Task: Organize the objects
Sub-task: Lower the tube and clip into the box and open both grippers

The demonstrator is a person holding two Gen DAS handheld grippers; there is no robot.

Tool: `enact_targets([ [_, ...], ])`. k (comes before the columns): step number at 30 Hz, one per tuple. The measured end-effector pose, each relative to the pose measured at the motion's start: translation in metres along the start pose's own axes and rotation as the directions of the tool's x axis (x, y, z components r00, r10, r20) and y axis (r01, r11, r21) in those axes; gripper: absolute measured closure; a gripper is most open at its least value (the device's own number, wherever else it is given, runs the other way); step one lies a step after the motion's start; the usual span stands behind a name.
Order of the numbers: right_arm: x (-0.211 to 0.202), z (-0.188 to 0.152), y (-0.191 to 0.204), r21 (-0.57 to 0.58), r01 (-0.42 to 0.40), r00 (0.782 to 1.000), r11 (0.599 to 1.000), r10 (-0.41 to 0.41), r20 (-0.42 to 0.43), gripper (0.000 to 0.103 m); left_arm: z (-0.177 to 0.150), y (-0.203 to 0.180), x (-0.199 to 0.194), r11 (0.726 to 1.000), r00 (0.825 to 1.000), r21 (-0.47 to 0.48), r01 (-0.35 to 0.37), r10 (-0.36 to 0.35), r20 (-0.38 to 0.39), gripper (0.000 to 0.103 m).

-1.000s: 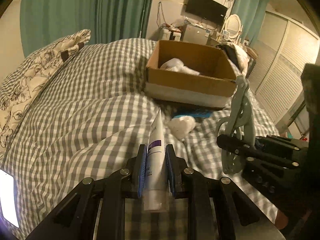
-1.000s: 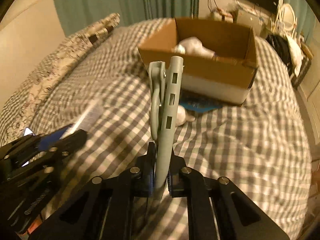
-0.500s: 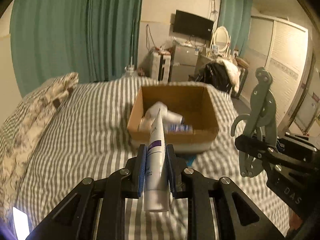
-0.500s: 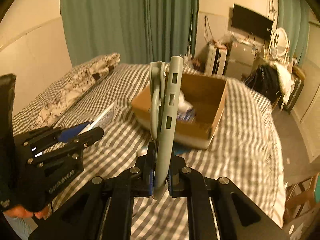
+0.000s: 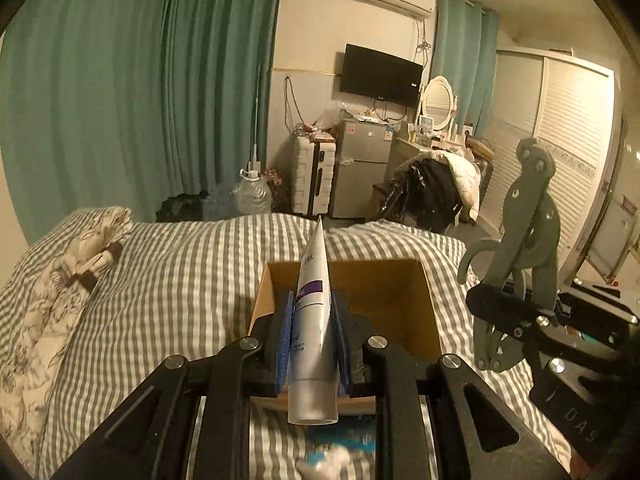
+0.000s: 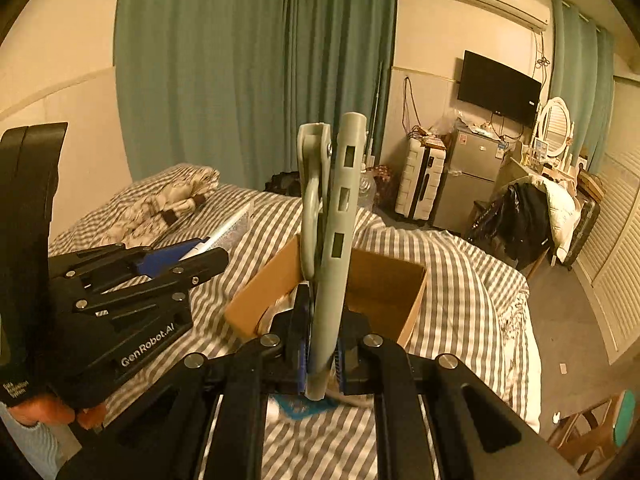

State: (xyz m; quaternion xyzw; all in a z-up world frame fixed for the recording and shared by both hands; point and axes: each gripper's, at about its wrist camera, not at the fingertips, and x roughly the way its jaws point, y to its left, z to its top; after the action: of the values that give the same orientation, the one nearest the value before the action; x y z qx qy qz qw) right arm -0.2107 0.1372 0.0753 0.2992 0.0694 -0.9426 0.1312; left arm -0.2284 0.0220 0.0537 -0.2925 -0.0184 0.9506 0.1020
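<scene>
My left gripper (image 5: 312, 320) is shut on a white tube with a purple band (image 5: 313, 320), held upright above the near side of an open cardboard box (image 5: 424, 300) on the bed. My right gripper (image 6: 320, 344) is shut on a grey-green plastic tool with slots and a hook (image 6: 336, 216), also raised near the box (image 6: 384, 284). The right gripper and its tool (image 5: 524, 240) show at the right of the left wrist view; the left gripper (image 6: 176, 260) shows at the left of the right wrist view. The box's contents are hidden.
The box sits on a grey checked duvet (image 5: 180, 280) with a patterned pillow (image 5: 48, 300) at left. A blue packet (image 5: 344, 444) and a white wad (image 5: 328, 468) lie in front of the box. Beyond the bed are curtains, a suitcase, a fridge and a chair with clothes.
Both grippers have risen and tilted up, so the views now look across the room instead of down at the bed. The box now sits low, just past the fingers.
</scene>
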Motion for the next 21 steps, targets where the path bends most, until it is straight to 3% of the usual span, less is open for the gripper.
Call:
enact_targets([
  [9, 0.073, 0.011, -0.035, 0.049, -0.002, 0.998, 0.999, 0.004, -0.055, 0.094, -0.005, -0.002, 0.071, 0.996, 0.994, 0.008, 0.089, -0.088, -0.059, 0.083],
  [21, 0.151, -0.015, -0.064, 0.106, -0.004, 0.986, 0.994, 0.022, -0.165, 0.094, -0.027, -0.003, 0.138, 0.994, 0.981, 0.028, 0.108, -0.101, -0.166, 0.083],
])
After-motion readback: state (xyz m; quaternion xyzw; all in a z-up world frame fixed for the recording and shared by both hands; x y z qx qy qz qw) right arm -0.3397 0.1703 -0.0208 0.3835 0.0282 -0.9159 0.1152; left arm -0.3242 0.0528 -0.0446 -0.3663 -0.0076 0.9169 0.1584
